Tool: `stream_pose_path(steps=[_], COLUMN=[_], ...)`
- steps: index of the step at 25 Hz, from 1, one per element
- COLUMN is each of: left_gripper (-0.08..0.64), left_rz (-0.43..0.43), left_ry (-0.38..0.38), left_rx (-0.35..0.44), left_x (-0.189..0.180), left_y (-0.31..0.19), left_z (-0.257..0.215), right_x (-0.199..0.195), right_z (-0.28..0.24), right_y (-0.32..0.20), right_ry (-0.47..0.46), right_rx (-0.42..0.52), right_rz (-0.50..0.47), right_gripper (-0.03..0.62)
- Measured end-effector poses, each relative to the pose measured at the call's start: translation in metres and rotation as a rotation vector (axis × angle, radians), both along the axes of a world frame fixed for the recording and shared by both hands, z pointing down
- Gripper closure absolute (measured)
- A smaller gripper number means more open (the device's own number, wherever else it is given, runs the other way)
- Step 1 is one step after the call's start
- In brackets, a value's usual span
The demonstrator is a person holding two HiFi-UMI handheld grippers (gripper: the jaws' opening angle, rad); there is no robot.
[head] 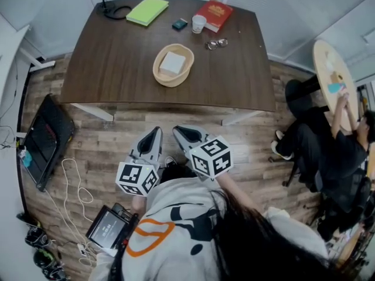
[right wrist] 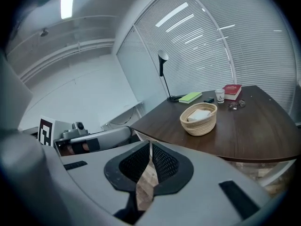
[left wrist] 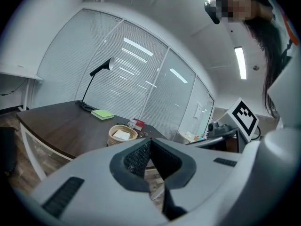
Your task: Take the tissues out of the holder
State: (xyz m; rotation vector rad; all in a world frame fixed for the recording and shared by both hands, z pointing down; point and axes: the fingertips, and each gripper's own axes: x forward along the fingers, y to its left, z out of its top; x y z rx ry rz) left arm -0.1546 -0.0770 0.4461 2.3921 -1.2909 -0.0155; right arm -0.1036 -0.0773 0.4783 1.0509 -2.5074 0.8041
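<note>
You are holding left claw (head: 156, 132) and right claw (head: 178, 131) shut, empty, well apart from tabletop (head: 111, 63). Tissues (head: 172, 62) sitting in holder (head: 170, 82): probably light, soft, floppy. Pinch stack's edge gently.

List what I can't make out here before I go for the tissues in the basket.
Tissues: head view, too small to tell loose sheets from a pack; in both gripper views the wall of the woven basket hides their lower part.
Small dark object beside the cup: head view, too small to identify.
Desk lamp: head view, its head is cut off by the top edge.
</note>
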Motion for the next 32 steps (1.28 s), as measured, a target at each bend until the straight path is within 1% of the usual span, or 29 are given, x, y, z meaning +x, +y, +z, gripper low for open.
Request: stream_pose_path(steps=[5,11,14,20,27,32], left_gripper=[0.561,0.56,0.56,0.56,0.56,0.56], left_rz=[0.016,-0.011,-0.036,-0.083,-0.082,-0.099], left_ry=[0.012,0.01,0.006,0.004,0.004,-0.001], left_rx=[-0.015,-0.025,-0.025,-0.024,-0.034,-0.052], left_x=[0.008,0.005,0.0,-0.004,0.015,0.02], left_y=[-0.007,-0.026,-0.042,-0.087,-0.143,-0.174], left_z=[0.004,0.007,0.008,0.009,0.011,0.015], right_x=[0.011,0.013,0.013,0.008,0.022,0.027], right_z=[0.004,0.008,0.009,-0.003,-0.001,0.007], right_y=[-0.006,-0.027,-0.048,-0.098,-0.158,-0.19], right_ry=[0.011,0.012,0.013,0.037,0.054,0.089], right_rx=[-0.017,-0.026,-0.015,0.085,0.084,0.086], right_rz=[0.024,0.009,-0.006,-0.071,-0.093,-0.143], right_gripper=[0.566,0.566,0.566,0.565,0.565,0.565])
